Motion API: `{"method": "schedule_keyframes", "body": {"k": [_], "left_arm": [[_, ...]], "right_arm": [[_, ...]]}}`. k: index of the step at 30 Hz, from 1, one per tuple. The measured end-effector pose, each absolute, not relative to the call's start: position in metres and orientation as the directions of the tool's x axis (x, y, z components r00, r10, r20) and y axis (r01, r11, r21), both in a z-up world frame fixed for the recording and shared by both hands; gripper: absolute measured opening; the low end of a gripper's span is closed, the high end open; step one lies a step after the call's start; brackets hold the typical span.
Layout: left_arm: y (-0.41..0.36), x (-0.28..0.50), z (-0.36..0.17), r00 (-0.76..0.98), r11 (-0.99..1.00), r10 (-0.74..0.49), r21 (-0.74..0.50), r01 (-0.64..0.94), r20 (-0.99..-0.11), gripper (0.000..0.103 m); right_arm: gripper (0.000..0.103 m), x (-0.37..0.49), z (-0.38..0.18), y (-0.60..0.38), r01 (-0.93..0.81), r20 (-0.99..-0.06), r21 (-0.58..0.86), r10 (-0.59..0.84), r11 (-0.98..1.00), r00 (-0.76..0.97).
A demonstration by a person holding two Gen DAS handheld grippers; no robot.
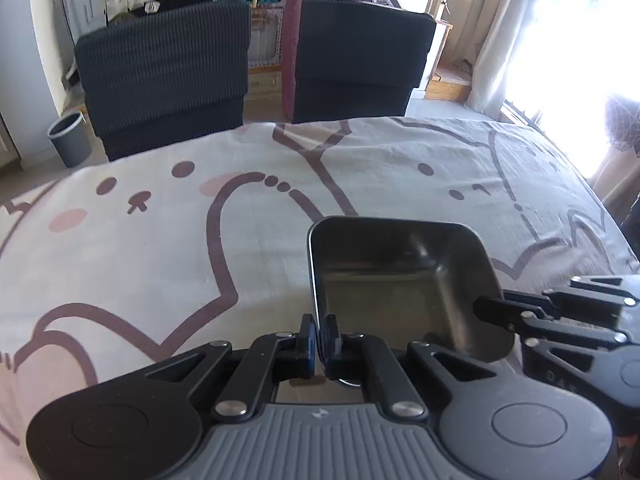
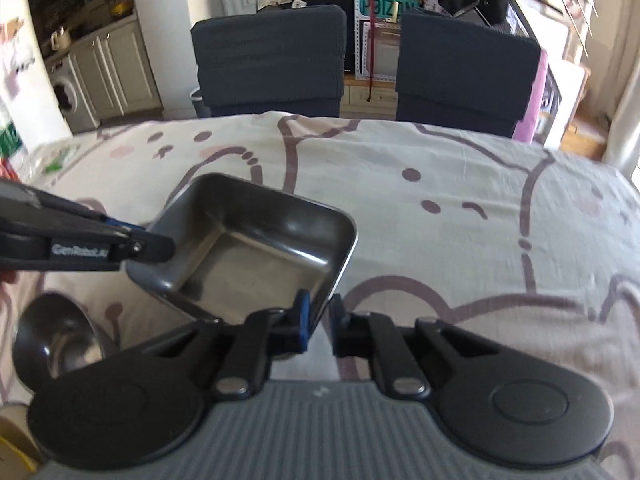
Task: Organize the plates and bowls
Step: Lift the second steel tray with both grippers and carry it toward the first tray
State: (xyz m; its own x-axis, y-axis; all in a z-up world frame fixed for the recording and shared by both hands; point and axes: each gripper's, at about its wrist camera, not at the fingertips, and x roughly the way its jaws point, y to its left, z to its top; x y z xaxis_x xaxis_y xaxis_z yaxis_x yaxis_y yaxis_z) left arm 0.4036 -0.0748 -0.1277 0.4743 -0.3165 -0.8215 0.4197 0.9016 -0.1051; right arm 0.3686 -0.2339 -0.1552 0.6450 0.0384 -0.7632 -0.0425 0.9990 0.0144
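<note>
Both grippers are clamping the square dark metal dish [image 1: 404, 284] by opposite rim walls: left gripper [image 1: 319, 336] fingers and right gripper [image 2: 319, 316] fingers pinching narrow, sharing its weight above the cloth-covered worktop [image 1: 160, 240].

Square tray [image 2: 256, 248] above the table [image 2: 440, 208], one gripper at each near side. Round bowl [image 2: 60, 344] on the table, left of tray. Two chairs [image 2: 268, 60] behind the table.

A square steel dish [image 1: 400, 280] hangs tilted above the table, beside a round steel bowl [image 2: 60, 344].
</note>
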Motion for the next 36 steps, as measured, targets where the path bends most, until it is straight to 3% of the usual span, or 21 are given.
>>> {"method": "schedule_keyframes", "body": {"k": [9, 22, 36], "left_arm": [[-0.066, 0.366, -0.075, 0.538, 0.924, -0.332, -0.153, 0.35, -0.775, 0.005], [-0.088, 0.252, 0.001, 0.629, 0.911, -0.385, -0.172, 0.374, -0.675, 0.005], [-0.137, 0.178, -0.018, 0.555, 0.85, -0.493, -0.236, 0.47, -0.671, 0.005]], "right_arm": [[0.009, 0.341, -0.108, -0.242, -0.055, -0.714, 0.069, 0.088, 0.996, 0.694], [0.009, 0.228, -0.025, -0.274, -0.056, -0.602, 0.137, 0.128, 0.989, 0.788], [0.01, 0.115, -0.016, -0.326, 0.036, -0.577, 0.133, 0.048, 0.99, 0.816]]}}
